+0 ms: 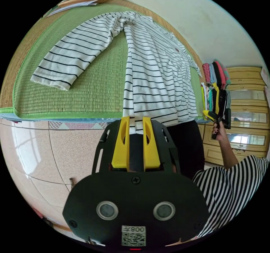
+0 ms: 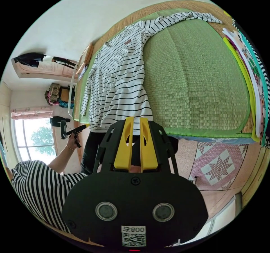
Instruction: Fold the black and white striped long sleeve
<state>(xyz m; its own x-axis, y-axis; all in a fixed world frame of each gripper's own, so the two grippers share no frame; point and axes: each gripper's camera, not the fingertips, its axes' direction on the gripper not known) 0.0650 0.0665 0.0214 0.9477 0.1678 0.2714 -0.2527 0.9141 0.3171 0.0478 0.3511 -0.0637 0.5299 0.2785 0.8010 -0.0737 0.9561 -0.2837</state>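
The black and white striped long sleeve [image 1: 157,76] lies flat on a green woven mat [image 1: 92,90], its hem hanging over the mat's near edge. One sleeve [image 1: 70,56] stretches out to the side. My left gripper [image 1: 136,122] has its yellow jaws pinched on the hem. In the right gripper view the same shirt [image 2: 121,79] runs away from me with a sleeve [image 2: 182,18] spread along the far edge. My right gripper [image 2: 135,122] is clamped on the hem there. The other gripper [image 1: 218,118] [image 2: 71,130] appears in a hand off to the side in each view.
A stack of folded colourful clothes [image 1: 216,81] [image 2: 253,67] sits at one end of the mat. A wooden cabinet [image 1: 247,95] stands behind it. A person in a striped top [image 1: 230,185] [image 2: 39,191] stands at the mat's edge on a tiled floor [image 1: 42,152] with a patterned rug [image 2: 219,163].
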